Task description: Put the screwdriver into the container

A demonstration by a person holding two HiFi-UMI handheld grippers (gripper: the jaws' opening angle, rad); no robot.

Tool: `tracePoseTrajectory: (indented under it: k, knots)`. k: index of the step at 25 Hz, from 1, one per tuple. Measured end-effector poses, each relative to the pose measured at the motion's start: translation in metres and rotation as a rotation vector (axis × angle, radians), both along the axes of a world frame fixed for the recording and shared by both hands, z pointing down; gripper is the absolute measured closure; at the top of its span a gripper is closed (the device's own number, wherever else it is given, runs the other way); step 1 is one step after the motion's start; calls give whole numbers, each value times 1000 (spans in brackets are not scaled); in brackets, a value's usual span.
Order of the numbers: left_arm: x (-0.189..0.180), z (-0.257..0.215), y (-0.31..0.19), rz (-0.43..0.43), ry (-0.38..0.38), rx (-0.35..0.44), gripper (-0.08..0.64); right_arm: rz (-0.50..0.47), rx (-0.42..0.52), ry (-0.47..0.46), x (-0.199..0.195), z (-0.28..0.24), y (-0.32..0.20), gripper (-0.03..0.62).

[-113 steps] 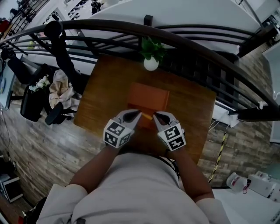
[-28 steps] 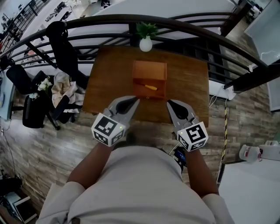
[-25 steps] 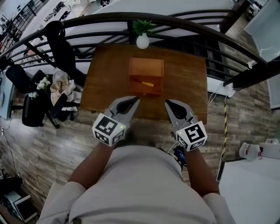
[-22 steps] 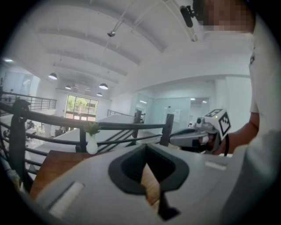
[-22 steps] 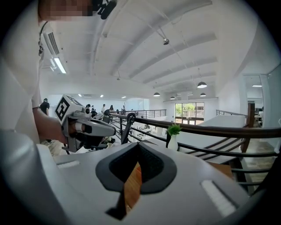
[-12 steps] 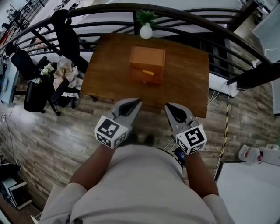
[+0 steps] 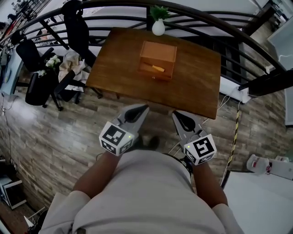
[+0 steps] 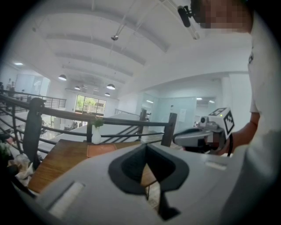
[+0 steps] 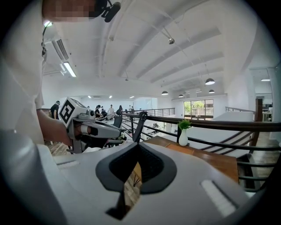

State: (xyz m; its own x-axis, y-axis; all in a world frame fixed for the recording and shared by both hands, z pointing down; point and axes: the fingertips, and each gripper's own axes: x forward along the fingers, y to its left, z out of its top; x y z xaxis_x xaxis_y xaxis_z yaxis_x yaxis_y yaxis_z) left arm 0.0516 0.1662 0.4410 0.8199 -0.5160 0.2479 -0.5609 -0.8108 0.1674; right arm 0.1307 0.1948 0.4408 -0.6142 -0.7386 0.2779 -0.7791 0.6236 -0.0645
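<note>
Screwdriver (image 7: 158,68) lies in the container (image 7: 158,53) near the tabletop's (image 7: 119,61) far edge; task looks done; left gripper (image 7: 144,107) and right gripper (image 7: 175,114), both closed and empty, hang off the near edge; no further move seems needed.

Wooden table (image 7: 192,82) on plank floor (image 7: 59,132); curved black railing (image 9: 217,124) behind; pendant lamps (image 9: 210,81) overhead.

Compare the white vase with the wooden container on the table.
The vase is white and rounded; the container is orange-brown and boxy. The vase holds a green plant; the container holds the screwdriver. The vase stands at the far edge, the container nearer the middle. Both sit on the table.
</note>
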Motion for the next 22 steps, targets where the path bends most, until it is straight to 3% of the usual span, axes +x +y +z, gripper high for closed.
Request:
tracePoseTrajectory:
  k: [22]
  knots:
    - [-11, -9, 26, -11, 11, 23, 557, -50, 23, 15, -14, -11, 23, 586]
